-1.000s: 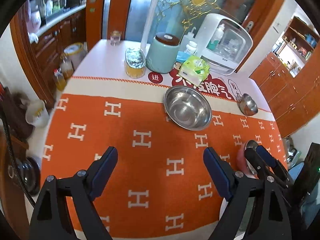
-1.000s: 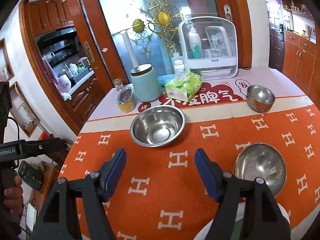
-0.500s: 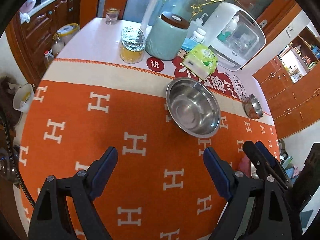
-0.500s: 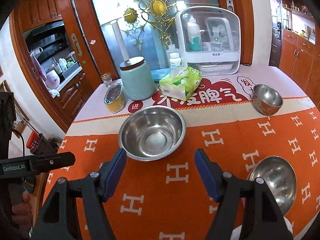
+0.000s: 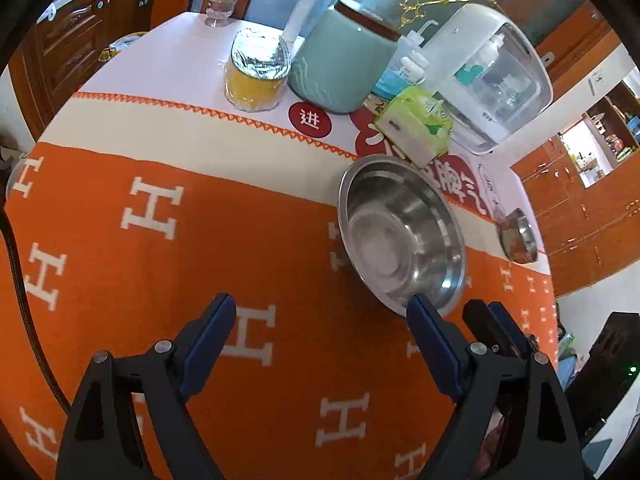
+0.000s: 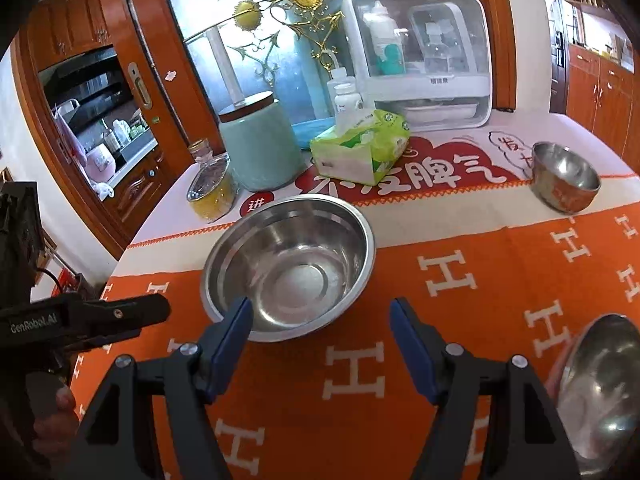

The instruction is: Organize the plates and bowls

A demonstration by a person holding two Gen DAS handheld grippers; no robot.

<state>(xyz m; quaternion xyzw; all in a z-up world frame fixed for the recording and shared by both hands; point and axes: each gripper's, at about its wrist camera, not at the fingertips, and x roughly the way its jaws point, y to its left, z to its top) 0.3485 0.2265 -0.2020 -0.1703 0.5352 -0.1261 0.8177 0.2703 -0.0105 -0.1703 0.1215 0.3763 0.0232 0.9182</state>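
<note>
Large steel bowl sits upright on orange H-pattern cloth, near its cream border. Right gripper w/ jaws wide, nothing between, left fingertip at bowl's near rim. Left gripper also wide & empty, bowl just ahead-right. Small steel bowl far right.

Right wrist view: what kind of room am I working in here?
Most likely a home dining area beside a kitchen. A cloth-covered table carries steel bowls, a tissue pack and a bottle sterilizer; through the doorway on the left there are kitchen counters.
</note>
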